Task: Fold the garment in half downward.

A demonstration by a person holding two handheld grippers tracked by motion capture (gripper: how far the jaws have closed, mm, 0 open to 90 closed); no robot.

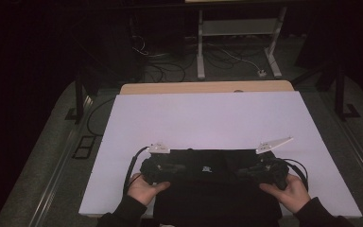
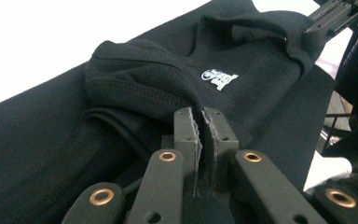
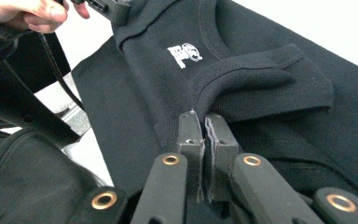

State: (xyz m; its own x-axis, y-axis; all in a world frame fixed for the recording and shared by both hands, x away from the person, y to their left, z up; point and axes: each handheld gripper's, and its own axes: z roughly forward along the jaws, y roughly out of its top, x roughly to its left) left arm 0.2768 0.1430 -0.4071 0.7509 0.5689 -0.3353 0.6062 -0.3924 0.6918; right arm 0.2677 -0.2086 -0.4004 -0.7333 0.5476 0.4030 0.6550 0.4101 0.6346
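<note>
Black garment (image 1: 208, 182) fabric pinched tight between the closed fingers of left gripper (image 2: 201, 122) and right gripper (image 3: 204, 125).

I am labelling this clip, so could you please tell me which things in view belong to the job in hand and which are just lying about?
In the job:
- black garment
- left gripper, shut on it
- right gripper, shut on it
- white table cover

Lying about:
- floor cables
- white frame legs
</note>
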